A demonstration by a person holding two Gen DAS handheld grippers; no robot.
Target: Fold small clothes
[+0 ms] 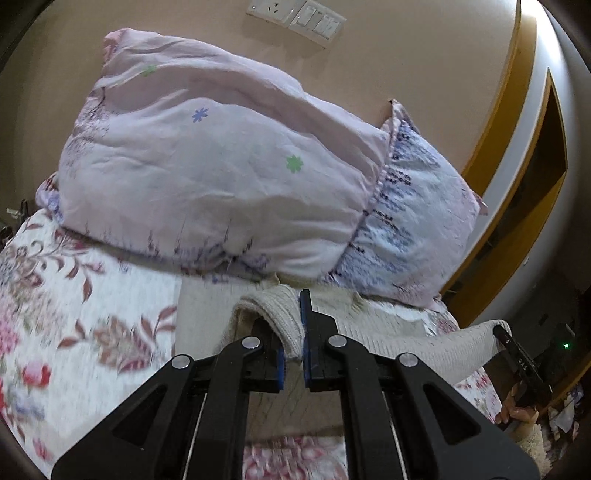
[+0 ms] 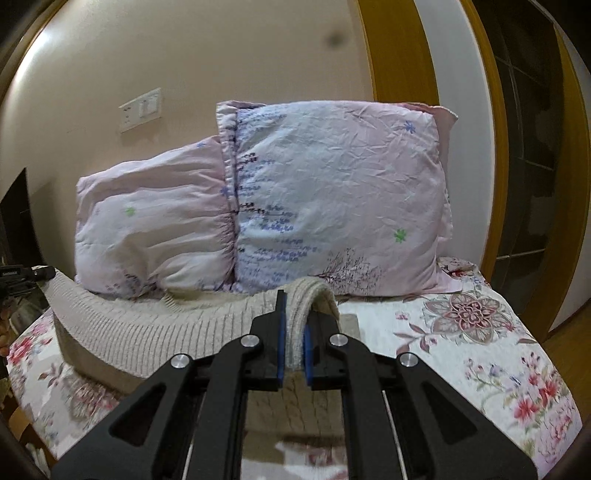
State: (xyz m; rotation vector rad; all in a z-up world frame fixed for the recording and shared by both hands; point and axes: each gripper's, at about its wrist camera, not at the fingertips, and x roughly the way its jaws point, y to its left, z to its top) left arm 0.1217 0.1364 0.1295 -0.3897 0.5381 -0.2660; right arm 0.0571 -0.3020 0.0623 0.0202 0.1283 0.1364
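A cream knitted sweater (image 2: pixel 147 332) hung stretched above the floral bedspread (image 2: pixel 480 350), in front of two pink pillows (image 2: pixel 332 192). The left gripper (image 1: pixel 293 343) and right gripper (image 2: pixel 293 343) each had their fingers clamped tight on a folded edge of it.

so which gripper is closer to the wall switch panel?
Left. The left gripper, clamped on the knit sweater, sits roughly below the switch panel; the right gripper holds the sweater further along toward the doorway, panel off to its left.

One knit sweater (image 2: pixel 155 332), two pillows (image 2: pixel 332 199), one floral bedspread (image 2: pixel 480 350), two grippers (image 2: pixel 293 332)
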